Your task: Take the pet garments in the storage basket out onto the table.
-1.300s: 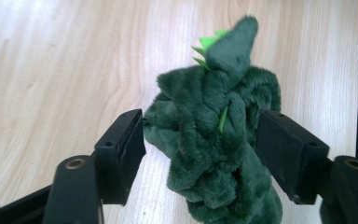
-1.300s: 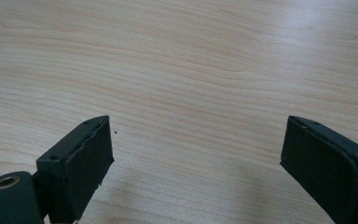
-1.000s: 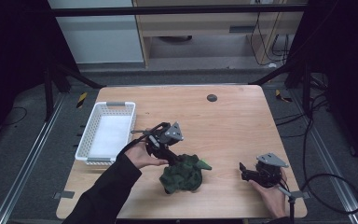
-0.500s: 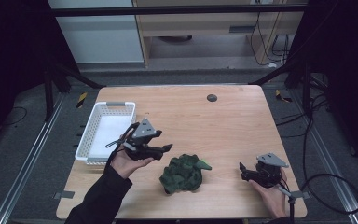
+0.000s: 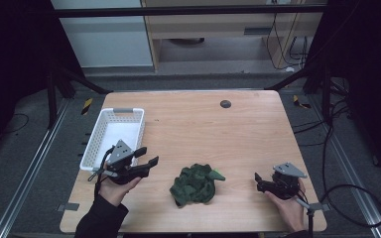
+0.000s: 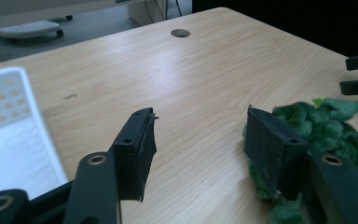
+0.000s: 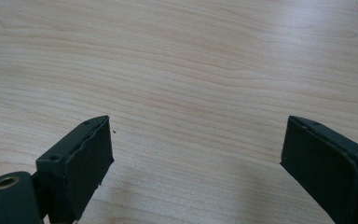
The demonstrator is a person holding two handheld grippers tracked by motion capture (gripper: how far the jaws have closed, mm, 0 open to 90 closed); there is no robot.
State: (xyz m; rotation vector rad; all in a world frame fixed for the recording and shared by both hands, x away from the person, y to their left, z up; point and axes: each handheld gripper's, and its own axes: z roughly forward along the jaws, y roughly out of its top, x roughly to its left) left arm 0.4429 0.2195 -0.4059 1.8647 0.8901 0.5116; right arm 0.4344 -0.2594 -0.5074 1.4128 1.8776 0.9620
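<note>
**Both tools open, green cloth loose on the counter**

Nearest the person, the right tool (image 5: 259, 179) sat in the right hand (image 5: 288, 208) at the counter's (image 5: 258, 129) near right corner, its jaws spread wide with nothing between them; in the right gripper view only bare wood lay between the pads (image 7: 81, 163). The left tool (image 5: 148, 158) was held in the left hand (image 5: 113, 186) near the front left, jaws likewise wide apart and empty, pointing toward the middle of the counter. Between the two tools, nearer the left one, a crumpled green cloth (image 5: 196, 182) lay on the wood, touching neither. In the left gripper view the cloth (image 6: 326, 126) showed just beyond the right-hand jaw. Farther back on the left, a white basket (image 5: 113, 130) stood along the counter's edge, just behind the left tool. Farthest off, a small dark hole (image 5: 225, 103) marked the counter near its far edge.
</note>
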